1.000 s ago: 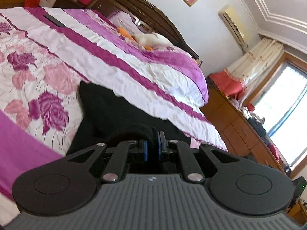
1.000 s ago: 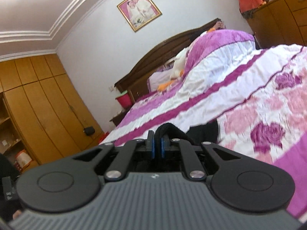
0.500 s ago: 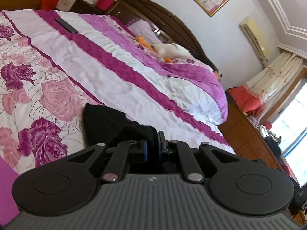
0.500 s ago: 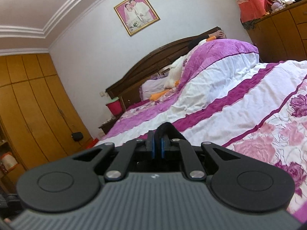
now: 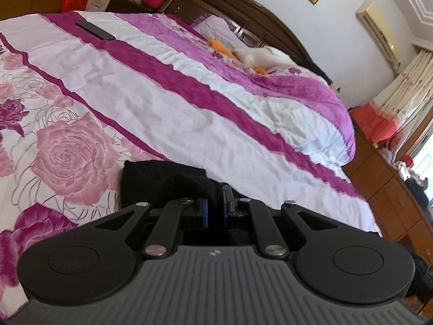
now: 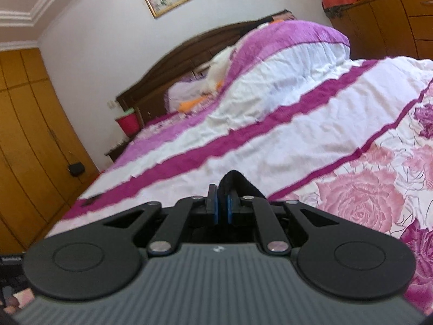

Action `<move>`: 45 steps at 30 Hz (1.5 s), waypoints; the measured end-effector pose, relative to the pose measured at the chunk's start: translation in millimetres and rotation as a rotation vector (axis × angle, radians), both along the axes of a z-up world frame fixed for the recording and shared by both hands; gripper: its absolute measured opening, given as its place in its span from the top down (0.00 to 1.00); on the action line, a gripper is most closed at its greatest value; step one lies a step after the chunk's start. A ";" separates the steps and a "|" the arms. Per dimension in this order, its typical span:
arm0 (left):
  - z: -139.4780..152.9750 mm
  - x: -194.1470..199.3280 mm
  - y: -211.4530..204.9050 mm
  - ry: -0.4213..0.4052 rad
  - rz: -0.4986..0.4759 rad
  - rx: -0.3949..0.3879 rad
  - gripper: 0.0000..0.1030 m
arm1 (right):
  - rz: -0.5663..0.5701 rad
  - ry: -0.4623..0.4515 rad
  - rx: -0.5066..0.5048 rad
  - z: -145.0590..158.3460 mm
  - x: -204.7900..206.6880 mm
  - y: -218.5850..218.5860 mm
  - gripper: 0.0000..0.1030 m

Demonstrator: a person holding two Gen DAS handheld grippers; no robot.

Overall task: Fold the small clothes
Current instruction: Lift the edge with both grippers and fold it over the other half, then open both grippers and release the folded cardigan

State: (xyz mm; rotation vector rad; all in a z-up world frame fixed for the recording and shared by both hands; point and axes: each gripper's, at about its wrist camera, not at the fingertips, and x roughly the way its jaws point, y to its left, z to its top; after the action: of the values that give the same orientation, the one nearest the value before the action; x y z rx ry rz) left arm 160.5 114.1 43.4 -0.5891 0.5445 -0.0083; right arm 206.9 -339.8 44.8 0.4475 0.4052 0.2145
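A black garment (image 5: 151,181) lies low on the flowered bedspread (image 5: 167,108), one edge pinched in each of my claws: the left claw (image 5: 215,208) is pressed together on a bunched fold, the right claw (image 6: 222,205) clamped on a raised black corner (image 6: 234,182). Over the past second I have carried both edges across the bed and downward, so far less dark cloth now trails ahead of the left claw than before, which I read as the fold being drawn over and nearly laid. A dark phone (image 5: 94,30) rests well apart near the far stripe, and a white plush toy (image 5: 259,55) sits by the wooden headboard (image 5: 243,13).
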 end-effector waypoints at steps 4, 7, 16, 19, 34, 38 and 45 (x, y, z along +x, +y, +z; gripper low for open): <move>-17.5 15.2 0.1 0.040 -0.001 0.041 0.89 | -0.020 0.048 -0.021 -18.2 14.9 4.0 0.91; -30.8 23.7 2.0 0.074 -0.006 0.051 0.89 | -0.032 0.084 -0.038 -30.1 23.3 6.1 0.91; -49.0 32.8 0.3 0.096 -0.030 0.076 0.89 | -0.045 0.154 -0.061 -65.5 32.7 7.9 0.91; -49.5 34.0 -2.5 0.094 -0.039 0.100 0.89 | -0.045 0.153 -0.058 -67.9 32.9 7.8 0.91; -29.1 21.5 -5.8 0.101 -0.105 0.147 0.83 | -0.052 0.182 -0.053 -56.1 31.6 7.2 0.88; -21.9 8.7 -9.0 0.093 -0.112 0.185 0.66 | -0.048 0.185 -0.069 -49.1 21.1 7.5 0.76; -8.3 -18.1 -9.5 0.076 -0.109 0.216 0.56 | -0.019 0.181 -0.089 -39.2 -8.1 6.8 0.67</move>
State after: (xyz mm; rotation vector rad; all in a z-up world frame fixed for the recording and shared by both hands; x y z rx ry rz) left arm 142.4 104.6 35.1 -0.3495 0.6421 -0.0301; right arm 198.8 -333.0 5.6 0.3841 0.5851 0.1370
